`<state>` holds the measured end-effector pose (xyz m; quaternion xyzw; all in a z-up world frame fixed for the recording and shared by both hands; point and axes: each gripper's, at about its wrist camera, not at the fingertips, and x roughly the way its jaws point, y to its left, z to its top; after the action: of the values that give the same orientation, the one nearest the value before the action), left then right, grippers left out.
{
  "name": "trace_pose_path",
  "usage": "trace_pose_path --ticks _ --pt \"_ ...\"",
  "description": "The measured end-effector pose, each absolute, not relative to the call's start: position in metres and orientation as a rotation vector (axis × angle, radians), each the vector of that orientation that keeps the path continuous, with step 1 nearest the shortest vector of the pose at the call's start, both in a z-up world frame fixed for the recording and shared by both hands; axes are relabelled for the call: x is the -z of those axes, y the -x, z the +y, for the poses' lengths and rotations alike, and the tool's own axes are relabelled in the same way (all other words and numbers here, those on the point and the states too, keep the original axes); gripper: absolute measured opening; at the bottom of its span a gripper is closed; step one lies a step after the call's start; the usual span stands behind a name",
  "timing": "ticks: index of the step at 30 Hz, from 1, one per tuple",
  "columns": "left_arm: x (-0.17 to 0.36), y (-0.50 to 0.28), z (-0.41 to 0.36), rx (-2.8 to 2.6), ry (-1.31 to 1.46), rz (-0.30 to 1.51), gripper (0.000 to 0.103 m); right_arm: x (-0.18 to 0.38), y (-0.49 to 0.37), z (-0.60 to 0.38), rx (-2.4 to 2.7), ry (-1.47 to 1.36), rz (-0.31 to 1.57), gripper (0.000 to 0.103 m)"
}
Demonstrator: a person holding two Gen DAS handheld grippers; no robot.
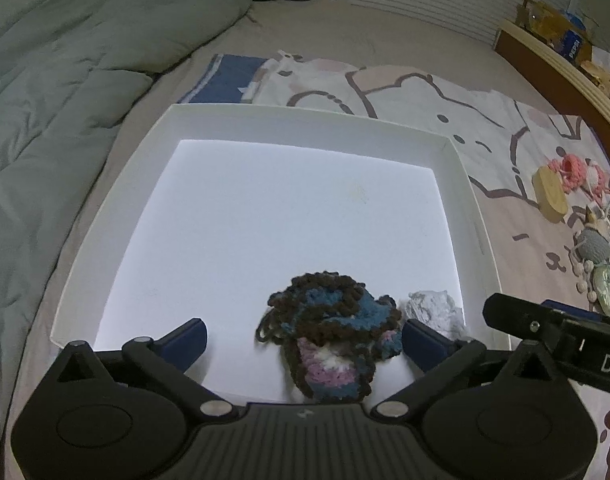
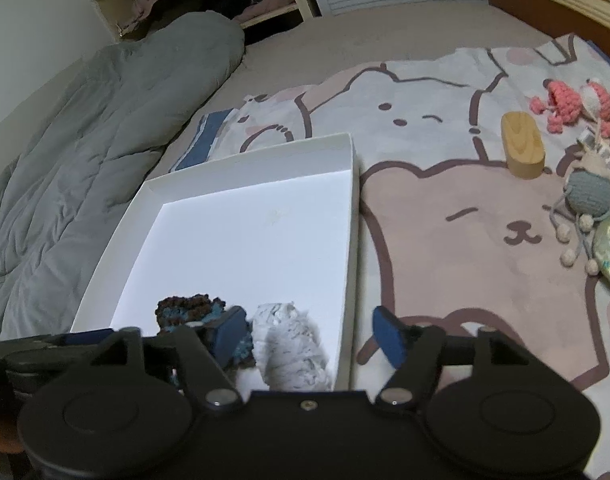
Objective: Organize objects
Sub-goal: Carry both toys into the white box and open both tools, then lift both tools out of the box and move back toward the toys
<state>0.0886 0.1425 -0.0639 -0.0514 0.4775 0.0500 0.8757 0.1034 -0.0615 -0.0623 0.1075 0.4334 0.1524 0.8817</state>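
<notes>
Both sets of fingers stood apart, gripping nothing; the brown-and-blue knit (image 1: 329, 332) lay between the left fingers (image 1: 303, 338), so lifting away might have snagged its yarn.

The white knit (image 2: 291, 344) lay between the right fingers (image 2: 309, 336).

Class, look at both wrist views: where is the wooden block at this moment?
The wooden block lies outside the white box, on the bear-print blanket to the right in both views, just in front of the pink crochet piece and beyond the grey yarn ball.
</notes>
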Motion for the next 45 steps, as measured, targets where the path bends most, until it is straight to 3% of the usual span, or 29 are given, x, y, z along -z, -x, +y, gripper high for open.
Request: trace_pose_path --ticks 7,13,45 --pt "0.057 -0.085 0.141 -0.114 0.078 0.974 0.103 0.060 -0.104 -0.066 -0.295 -0.174 0.893 0.092" --pt "0.055 -0.085 0.134 -0.127 0.030 0.966 0.103 0.059 -0.105 -0.071 -0.290 -0.150 0.877 0.096" --pt "0.007 -0.074 0.083 -0.030 0.046 0.777 0.103 0.004 -0.098 -0.142 -0.299 -0.035 0.759 0.103"
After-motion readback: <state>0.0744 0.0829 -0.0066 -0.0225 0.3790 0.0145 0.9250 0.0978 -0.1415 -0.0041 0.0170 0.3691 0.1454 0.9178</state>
